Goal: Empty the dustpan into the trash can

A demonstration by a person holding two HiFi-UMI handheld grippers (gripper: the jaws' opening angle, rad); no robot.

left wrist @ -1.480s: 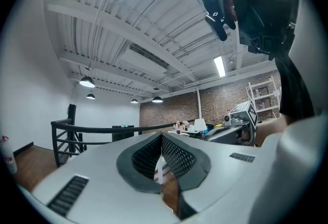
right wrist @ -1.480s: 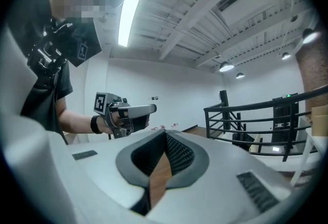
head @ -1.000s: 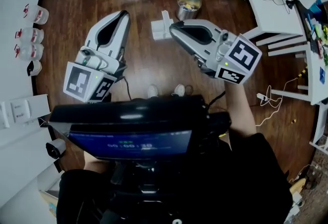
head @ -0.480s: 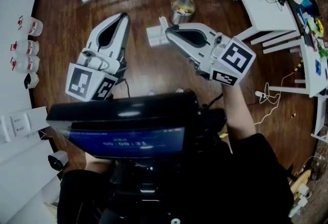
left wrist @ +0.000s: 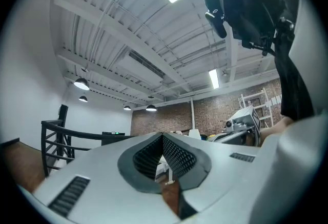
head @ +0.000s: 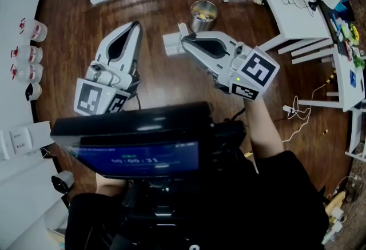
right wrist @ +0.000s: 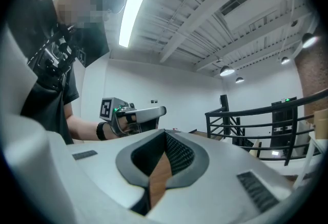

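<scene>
The fingers [left wrist: 102,171] of the left gripper [head: 136,26] are pressed together with nothing between them. The right gripper [head: 185,43] likewise has its fingers [right wrist: 215,166] together and empty. In the upper centre of the head view, the right gripper's tips show just beside a white plastic dustpan [head: 170,44] on the brown wooden floor [head: 160,3]. A round metal trash can [head: 203,13] with yellowish contents stands just above and to the right of the dustpan.
</scene>
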